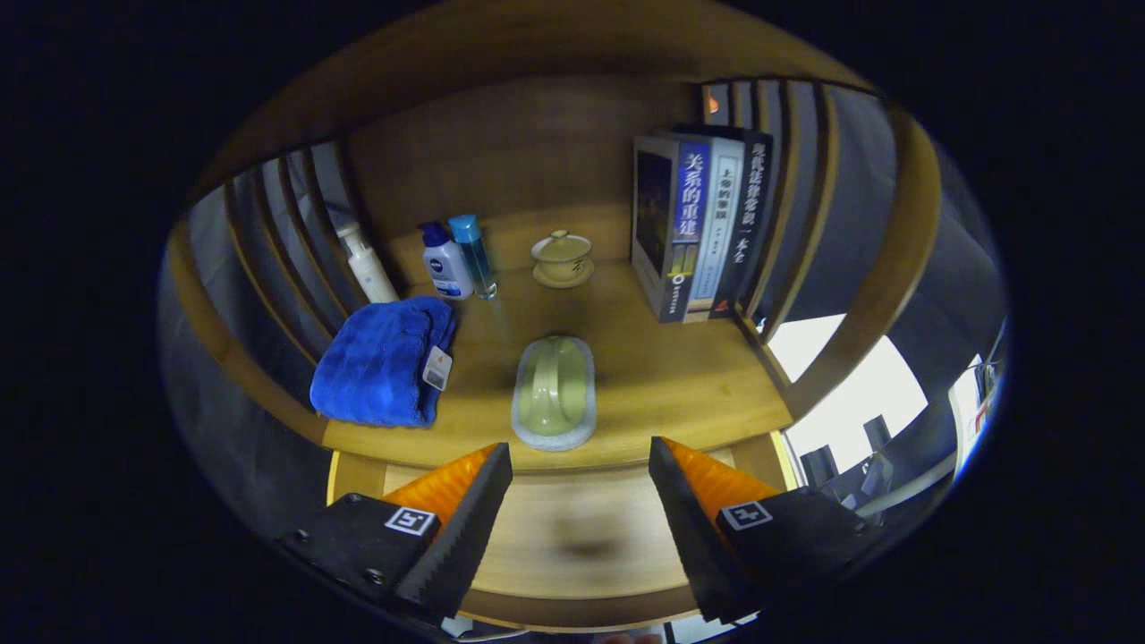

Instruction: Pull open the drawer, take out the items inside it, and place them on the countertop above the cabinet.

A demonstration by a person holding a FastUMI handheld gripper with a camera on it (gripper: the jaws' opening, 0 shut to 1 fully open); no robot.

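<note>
My gripper (580,501) is open, with nothing between its fingers. Below it lies the pulled-out drawer (581,546), whose bare wooden bottom shows between the fingers. Just beyond the fingertips, near the front edge of the wooden countertop (671,376), rests a pale green soap-dish-like item (555,392) on a light base. A folded blue towel (380,362) with a tag lies on the countertop to the left of it.
At the back of the countertop stand a white pump bottle (367,264), a white-and-blue bottle (445,261), a clear blue bottle (472,255) and a lidded tea bowl (563,258). Upright books (698,228) lean by the right slatted side. Slats also wall the left.
</note>
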